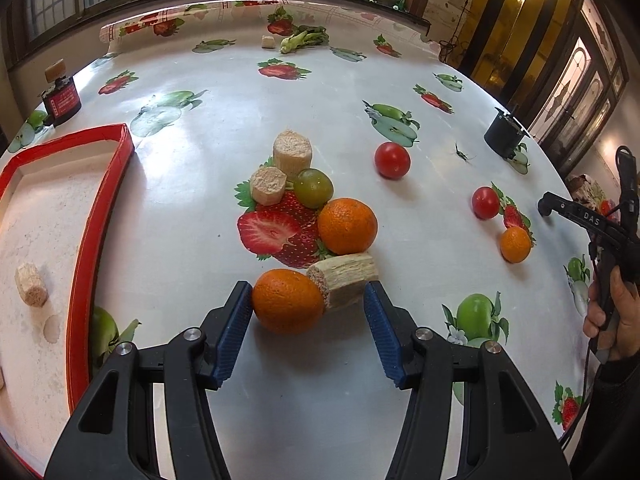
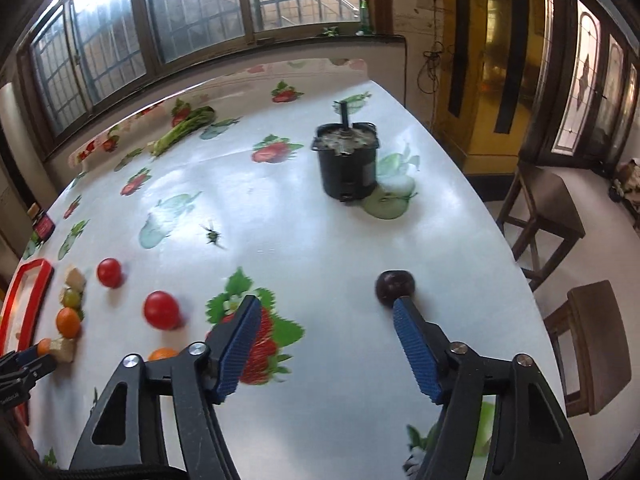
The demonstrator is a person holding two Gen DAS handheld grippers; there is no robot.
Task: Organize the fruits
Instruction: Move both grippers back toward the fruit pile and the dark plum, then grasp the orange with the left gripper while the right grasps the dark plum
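Blue ribbed pads on the left gripper [image 1: 309, 298] sit about half open over the table [image 1: 400, 216], with an orange [image 1: 287, 301] and a tan fibrous chunk [image 1: 345, 284] lying side by side between them. The left pad [image 1: 236, 320] looks like it's touching the orange, the right pad is right at the chunk, but I can't tell if it's actually squeezing either one.

Just past those, a 2nd orange [image 1: 347, 225] sits on a printed strawberry, then a green tomato [image 1: 313, 187] and 2 more tan chunks [image 1: 280, 168] behind it. Off to the right: 2 red tomatoes [image 1: 392, 160], well apart from each other, and a small orange [image 1: 515, 244] near the closer one. The red-rimmed tray [image 1: 120, 148] is on the left with 1 tan chunk [image 1: 31, 283] inside.

Right gripper [image 2: 326, 306] is partway open with nothing between the pads, just fruit-print tablecloth under it. A dark plum-looking fruit [image 2: 394, 286] sits right behind the tip of its right finger [image 2: 416, 344]; can't tell if they touch. A red tomato [image 2: 161, 309] lies left of that gripper, a black pot [image 2: 347, 168] further back, and a leafy green vegetable [image 2: 186, 130] near the far edge.
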